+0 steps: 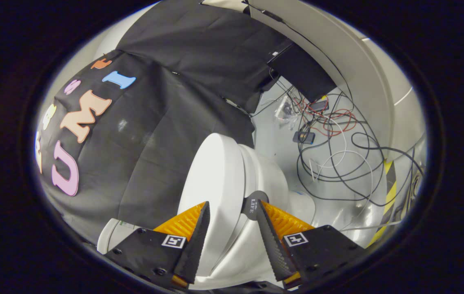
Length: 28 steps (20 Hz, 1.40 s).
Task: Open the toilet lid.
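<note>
Gripper view: we see the tool (231, 210) spread, its fingers (193, 241) flanking the raised toilet lid (215, 175) without pressing it; cables (338, 163) lie on the floor beyond.

We see the toilet lid (215, 179) raised between the hand-held gripper (232, 208) fingers, cables (338, 155) on the floor (276, 143) beyond.

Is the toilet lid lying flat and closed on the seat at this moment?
No, the toilet lid stands raised off the seat, between the fingers of the open tongs, which do not press on it.
</note>
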Available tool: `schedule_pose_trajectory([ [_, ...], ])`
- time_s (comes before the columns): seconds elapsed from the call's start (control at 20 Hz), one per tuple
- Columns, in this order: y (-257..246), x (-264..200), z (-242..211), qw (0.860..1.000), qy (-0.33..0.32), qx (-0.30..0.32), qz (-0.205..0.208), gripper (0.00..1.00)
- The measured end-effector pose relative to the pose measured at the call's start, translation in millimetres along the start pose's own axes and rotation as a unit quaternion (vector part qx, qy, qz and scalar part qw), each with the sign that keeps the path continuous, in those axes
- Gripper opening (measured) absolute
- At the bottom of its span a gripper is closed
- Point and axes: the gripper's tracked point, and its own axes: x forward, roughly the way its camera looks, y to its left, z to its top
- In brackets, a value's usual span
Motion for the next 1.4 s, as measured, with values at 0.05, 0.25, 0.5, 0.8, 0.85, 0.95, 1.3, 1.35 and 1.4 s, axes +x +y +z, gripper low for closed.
schedule_pose_trajectory([
  [0.05, -5.9, -1.3, 4.1, 1.000, -0.008, -0.001, -0.009, 0.72],
  [0.25, -26.3, 6.7, 1.6, 0.999, 0.002, 0.032, -0.032, 0.72],
  [0.5, -24.7, 26.6, -10.3, 0.998, 0.061, 0.013, -0.030, 0.29],
  [0.8, -18.4, 26.3, -6.3, 0.997, 0.065, -0.004, -0.037, 0.12],
  [0.85, -12.6, 20.7, -6.2, 0.997, 0.072, -0.007, -0.032, 0.07],
  [0.95, -1.7, 14.5, -1.9, 0.998, 0.064, -0.009, -0.019, 0.05],
  [1.3, 65.3, -15.5, 20.3, 0.994, 0.035, -0.100, 0.039, 0.01],
  [1.35, 78.0, -18.3, 21.4, 0.993, 0.031, -0.102, 0.056, 0.01],
  [1.4, 93.4, -22.4, 21.1, 0.991, 0.027, -0.103, 0.077, 0.01],
])
